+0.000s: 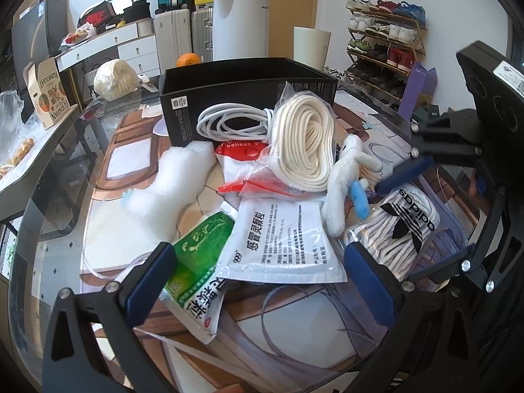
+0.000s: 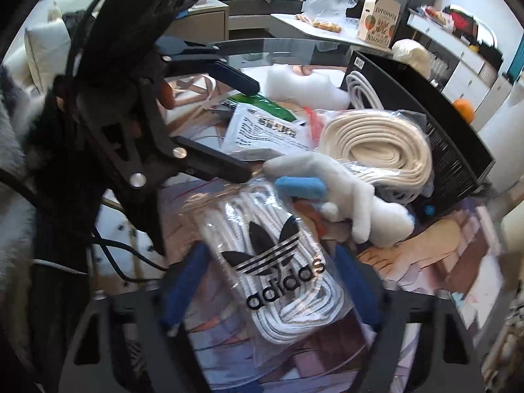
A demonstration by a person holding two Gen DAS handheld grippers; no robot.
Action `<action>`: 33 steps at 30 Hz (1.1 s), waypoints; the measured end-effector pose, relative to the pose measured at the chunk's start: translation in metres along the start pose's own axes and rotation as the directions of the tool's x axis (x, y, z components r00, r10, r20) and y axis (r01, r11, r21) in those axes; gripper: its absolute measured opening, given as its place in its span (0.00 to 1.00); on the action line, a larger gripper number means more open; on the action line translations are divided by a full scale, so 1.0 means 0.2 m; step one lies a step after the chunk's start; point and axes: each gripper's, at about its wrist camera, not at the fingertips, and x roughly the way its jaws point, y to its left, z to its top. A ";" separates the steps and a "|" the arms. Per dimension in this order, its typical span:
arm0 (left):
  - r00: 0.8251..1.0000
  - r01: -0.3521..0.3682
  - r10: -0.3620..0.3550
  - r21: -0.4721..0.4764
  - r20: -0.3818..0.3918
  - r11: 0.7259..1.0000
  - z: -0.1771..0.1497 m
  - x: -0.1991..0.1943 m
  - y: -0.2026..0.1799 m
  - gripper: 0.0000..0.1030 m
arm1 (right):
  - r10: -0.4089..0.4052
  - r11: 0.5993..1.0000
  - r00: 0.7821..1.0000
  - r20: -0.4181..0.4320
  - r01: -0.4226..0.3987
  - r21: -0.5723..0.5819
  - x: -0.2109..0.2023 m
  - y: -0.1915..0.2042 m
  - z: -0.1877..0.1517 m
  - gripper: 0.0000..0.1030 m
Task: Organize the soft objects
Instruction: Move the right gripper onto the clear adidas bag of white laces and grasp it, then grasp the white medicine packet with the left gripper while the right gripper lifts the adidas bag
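In the right wrist view, the right gripper (image 2: 271, 291) sits at the bottom centre with its blue fingers (image 2: 183, 288) spread on either side of a clear bag of white laces (image 2: 278, 262) printed with a black logo. Whether the pads actually touch the bag cannot be told. Just above the bag lies a white plush toy (image 2: 347, 190) with a blue limb, and beyond it, right of centre, a bagged coil of cream rope (image 2: 376, 144) leans against a black box (image 2: 458, 150).

In the left wrist view, the left gripper (image 1: 262, 278) is at the bottom centre, its fingers (image 1: 149, 281) wide apart and holding nothing. Between and just beyond them lie a white printed pouch (image 1: 278, 239) overlapping a green and white pouch (image 1: 199, 262). Left of centre is a lump of white foam (image 1: 170, 183). A red packet (image 1: 242, 150) lies under the rope coil, and a grey cable (image 1: 229, 121) rests against the box in the upper middle. Everything sits on a table (image 1: 108, 163) with a picture mat. An orange (image 1: 187, 59) shows behind the box.
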 end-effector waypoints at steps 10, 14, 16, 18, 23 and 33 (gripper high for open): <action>0.999 0.042 -0.042 -0.038 0.003 0.998 0.00 -0.02 0.03 1.00 | -0.036 0.992 0.999 0.038 0.031 0.123 -0.13 0.13 -0.14 0.44; 0.997 0.072 -0.072 -0.057 0.004 0.996 0.01 -0.02 0.04 0.98 | -0.109 0.978 0.991 0.078 0.093 0.185 -0.22 0.18 -0.20 0.44; 0.996 0.087 -0.087 -0.053 0.006 0.995 0.01 -0.02 0.03 0.93 | -0.135 0.972 0.987 0.087 0.114 0.207 -0.25 0.19 -0.22 0.44; 0.997 0.074 -0.074 -0.038 0.005 0.997 0.01 -0.01 0.02 0.89 | -0.164 0.962 0.981 0.101 0.136 0.236 -0.29 0.20 -0.23 0.44; 0.999 0.053 -0.053 -0.004 0.005 0.999 0.03 0.01 0.00 0.68 | -0.199 0.948 0.972 0.128 0.157 0.277 -0.31 0.20 -0.24 0.44; 0.996 0.083 -0.084 0.082 0.007 0.993 -0.01 -0.03 -0.07 0.44 | -0.206 0.948 0.968 0.145 0.161 0.275 -0.30 0.25 -0.20 0.44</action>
